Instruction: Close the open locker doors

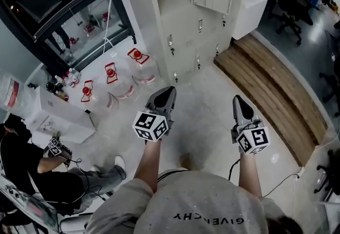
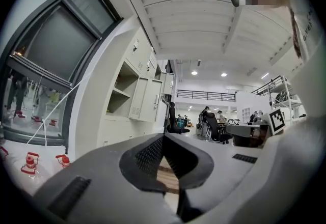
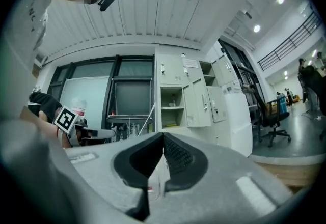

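Locker bank, white metal: upper centre of the head view, well apart from both tools. At least two pale hinged doors stand open beside an exposed shelf compartment, centre of the right gripper view. Left hand-held gripper: one, jaws pressed together, empty. Right hand-held gripper: one, jaws likewise together, nothing between them. Clear water jugs with red caps: three, left of the locker base. Slatted wooden step: one, at right. Hazards, as judged: a closed tip may skid off smooth door metal; a hard shove may rebound unlatched; the jugs crowd the approach.
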Motion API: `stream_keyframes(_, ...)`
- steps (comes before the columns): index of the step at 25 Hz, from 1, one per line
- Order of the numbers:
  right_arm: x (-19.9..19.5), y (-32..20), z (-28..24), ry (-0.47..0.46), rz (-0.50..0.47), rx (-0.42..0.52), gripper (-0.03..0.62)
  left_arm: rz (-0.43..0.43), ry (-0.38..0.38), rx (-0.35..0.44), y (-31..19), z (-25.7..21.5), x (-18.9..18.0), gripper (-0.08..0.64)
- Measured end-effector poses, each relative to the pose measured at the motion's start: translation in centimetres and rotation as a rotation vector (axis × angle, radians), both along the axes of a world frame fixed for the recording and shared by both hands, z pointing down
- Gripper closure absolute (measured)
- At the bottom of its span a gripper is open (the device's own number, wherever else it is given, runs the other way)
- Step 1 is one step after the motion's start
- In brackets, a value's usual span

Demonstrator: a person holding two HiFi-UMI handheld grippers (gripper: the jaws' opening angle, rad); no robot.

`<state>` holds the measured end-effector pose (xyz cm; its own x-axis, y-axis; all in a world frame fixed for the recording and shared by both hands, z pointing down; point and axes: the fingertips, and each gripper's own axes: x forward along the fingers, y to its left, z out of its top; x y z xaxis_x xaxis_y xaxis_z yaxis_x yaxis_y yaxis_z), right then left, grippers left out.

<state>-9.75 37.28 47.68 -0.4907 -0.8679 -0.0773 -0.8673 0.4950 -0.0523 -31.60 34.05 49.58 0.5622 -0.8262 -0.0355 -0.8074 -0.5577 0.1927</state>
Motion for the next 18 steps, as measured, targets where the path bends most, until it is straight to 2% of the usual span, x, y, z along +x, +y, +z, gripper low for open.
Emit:
stream_keyframes(8,-1.0,-5.4,0.4,0.000,0.029,-0.028,0.588,-0.002,0.022,-0.003,-6.0,0.3,-2.7,0.563)
stream_keyframes(13,0.3,-9.4,0.6,-0.009,0.051,-0.050,0.589,0.005,0.022,-0.020,-9.4,0.9,-2.7,0.563)
stream_keyframes(18,1.7,-15.8,1.5,-0.023,0.043,-0.049,0.568,-0.029,0.012,-0.014,-14.0,1.3,-3.0,0.563)
